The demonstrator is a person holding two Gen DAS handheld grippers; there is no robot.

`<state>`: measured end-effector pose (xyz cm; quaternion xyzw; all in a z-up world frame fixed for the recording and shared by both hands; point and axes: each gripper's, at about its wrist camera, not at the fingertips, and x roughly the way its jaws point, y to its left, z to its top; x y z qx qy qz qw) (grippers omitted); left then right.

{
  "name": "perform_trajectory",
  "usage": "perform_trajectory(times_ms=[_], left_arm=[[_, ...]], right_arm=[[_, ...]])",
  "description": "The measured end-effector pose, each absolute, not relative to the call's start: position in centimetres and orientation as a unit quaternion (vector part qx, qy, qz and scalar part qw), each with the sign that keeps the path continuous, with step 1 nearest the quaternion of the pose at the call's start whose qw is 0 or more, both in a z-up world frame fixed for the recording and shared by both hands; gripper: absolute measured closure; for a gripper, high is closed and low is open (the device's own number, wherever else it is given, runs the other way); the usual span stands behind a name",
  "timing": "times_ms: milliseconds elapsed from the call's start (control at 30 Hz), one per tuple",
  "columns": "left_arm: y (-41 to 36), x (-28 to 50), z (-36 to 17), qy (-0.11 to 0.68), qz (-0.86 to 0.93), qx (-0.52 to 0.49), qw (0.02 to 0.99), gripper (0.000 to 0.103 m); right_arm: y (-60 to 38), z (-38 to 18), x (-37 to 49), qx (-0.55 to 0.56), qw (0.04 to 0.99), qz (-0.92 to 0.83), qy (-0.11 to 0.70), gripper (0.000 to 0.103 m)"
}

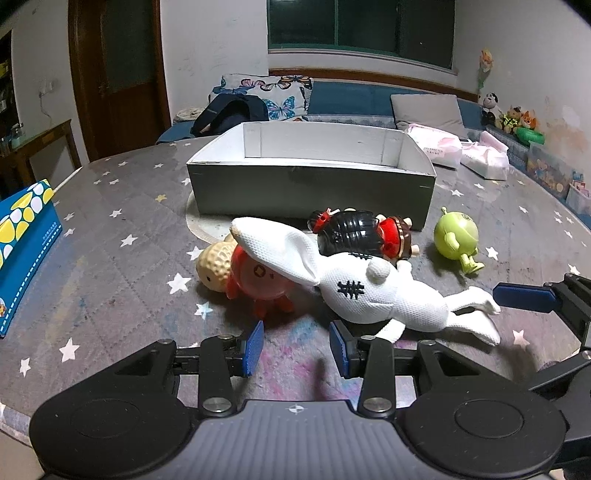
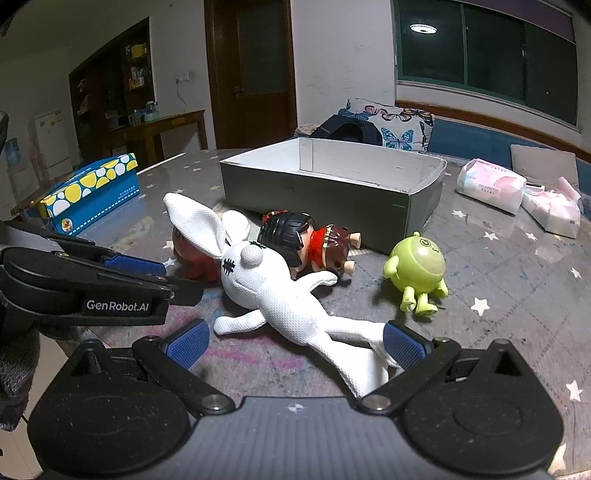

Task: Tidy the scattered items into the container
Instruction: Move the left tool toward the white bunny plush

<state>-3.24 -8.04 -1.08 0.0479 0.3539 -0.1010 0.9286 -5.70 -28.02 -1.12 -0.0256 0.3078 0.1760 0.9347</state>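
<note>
Box [image 1: 310,192] at twelve o'clock on the table [image 1: 110,277], seemingly empty. Rabbit [image 2: 280,302] sprawls before it among small toys. Right gripper [image 2: 295,343] gapes around rabbit's legs; left gripper [image 1: 295,345] open, idle at six. First pick pending: squeeze, lift, carry over rim.

Dim indoor light; a ceiling lamp [image 2: 423,28] glares in the window at 1 o'clock; edges bend and darken.

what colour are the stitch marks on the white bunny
Black, like ladder-shaped stitches, on the white bunny; clearest in the left wrist view.
</note>
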Motion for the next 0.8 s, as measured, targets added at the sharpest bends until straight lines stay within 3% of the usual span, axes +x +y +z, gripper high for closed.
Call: perform_trajectory(times_ms=[700, 800], left_arm=[[-8.58, -2.51, -1.40, 0.363, -0.099, 0.050, 0.925, 0.061], [-8.65, -2.43, -1.36, 0.363, -0.098, 0.049, 0.925, 0.061]], right_arm=[[-28.27, -1.55, -5.09, -0.022, 0.932, 0.176, 0.315, 0.001], [-28.31, -1.57, -4.99, -0.022, 0.932, 0.176, 0.316, 0.006]])
